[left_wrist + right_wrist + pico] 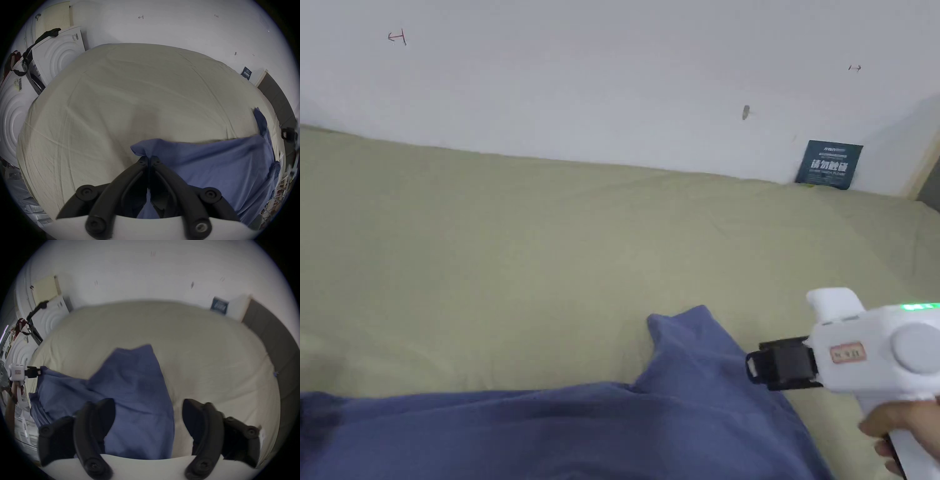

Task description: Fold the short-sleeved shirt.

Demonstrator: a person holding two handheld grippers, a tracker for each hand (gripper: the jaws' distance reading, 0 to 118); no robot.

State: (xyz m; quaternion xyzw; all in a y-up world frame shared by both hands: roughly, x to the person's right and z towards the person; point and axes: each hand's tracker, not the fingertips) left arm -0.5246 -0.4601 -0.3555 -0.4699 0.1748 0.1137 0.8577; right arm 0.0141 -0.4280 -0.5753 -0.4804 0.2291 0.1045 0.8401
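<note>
Shirt: blue, one corner pinched in left gripper; right gripper gapes apart above it, gripping nothing. Risk: one-sided pull bunches cloth.

Beige-sheeted bed under blue shirt

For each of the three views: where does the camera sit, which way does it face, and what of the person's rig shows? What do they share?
Head view: looks down across the bed toward the wall; right claw and hand at lower right.
Left gripper view: rides the left claw, shut on the blue shirt.
Right gripper view: rides the open right claw above the shirt.
Shared: shirt, bed, dark sign.
</note>
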